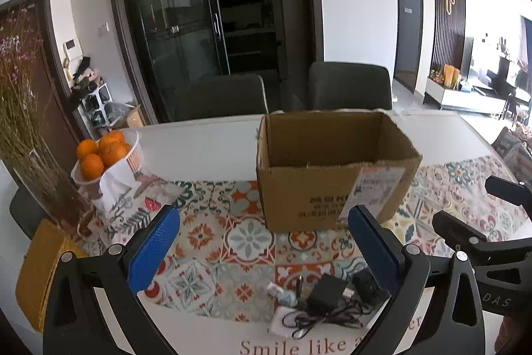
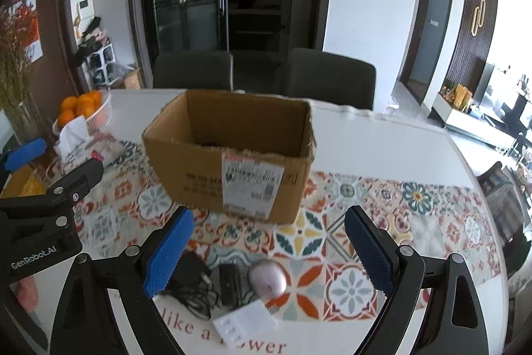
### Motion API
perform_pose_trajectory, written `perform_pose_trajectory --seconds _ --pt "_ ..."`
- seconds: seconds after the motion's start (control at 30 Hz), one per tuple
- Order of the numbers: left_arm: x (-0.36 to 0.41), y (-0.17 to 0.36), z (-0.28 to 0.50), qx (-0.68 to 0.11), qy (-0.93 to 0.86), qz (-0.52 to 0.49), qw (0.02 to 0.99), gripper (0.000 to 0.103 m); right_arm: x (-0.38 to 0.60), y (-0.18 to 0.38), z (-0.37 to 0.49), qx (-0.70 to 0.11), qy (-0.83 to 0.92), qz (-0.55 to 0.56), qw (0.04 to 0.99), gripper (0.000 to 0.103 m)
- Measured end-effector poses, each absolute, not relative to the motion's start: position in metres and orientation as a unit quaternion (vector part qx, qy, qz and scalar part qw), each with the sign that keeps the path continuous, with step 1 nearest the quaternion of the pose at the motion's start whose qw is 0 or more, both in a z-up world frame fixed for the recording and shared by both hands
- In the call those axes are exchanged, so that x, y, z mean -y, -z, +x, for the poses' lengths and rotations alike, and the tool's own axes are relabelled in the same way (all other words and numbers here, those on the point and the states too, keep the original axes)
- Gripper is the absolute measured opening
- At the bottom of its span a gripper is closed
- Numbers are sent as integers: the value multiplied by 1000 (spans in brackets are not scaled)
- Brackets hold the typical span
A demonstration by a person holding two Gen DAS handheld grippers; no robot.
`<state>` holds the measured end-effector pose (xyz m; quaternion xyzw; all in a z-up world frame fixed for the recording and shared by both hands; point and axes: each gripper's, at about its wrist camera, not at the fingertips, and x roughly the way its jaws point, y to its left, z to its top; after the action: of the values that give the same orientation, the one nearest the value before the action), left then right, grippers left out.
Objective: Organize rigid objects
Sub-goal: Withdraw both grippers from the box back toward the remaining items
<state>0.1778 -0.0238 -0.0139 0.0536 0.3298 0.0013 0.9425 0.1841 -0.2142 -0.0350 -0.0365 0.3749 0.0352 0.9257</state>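
An open cardboard box (image 2: pixel 232 162) stands mid-table. In front of it lie a black adapter (image 2: pixel 189 271) with its tangled cord, a black block (image 2: pixel 230 283), a pink mouse (image 2: pixel 268 279) and a white tray (image 2: pixel 244 321). Left of the box sits a bowl of oranges (image 1: pixel 99 152) behind a tissue pack (image 1: pixel 116 185). Left gripper (image 1: pixel 264 250) and right gripper (image 2: pixel 267 255) both hover spread apart, empty.

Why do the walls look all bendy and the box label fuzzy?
Both wrist views use fisheye lenses, so straight edges curve toward black corners. In the left wrist view the cardboard box label is blurred; in the right wrist view it is sharper but unreadable, and window light washes out the right side.
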Motion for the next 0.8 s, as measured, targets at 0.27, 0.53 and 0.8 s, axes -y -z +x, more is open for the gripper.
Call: perform_pose_trajectory --seconds 0.27,0.53,0.8 --pt "17 36 161 -362 -10 45 931 103 206 59 169 -407 -53 -42 911 92" --pt "13 61 148 -395 -16 39 918 103 202 83 157 -443 -70 -39 893 92" --pt "12 87 138 -425 -18 37 904 103 198 110 153 -475 -89 -48 874 92"
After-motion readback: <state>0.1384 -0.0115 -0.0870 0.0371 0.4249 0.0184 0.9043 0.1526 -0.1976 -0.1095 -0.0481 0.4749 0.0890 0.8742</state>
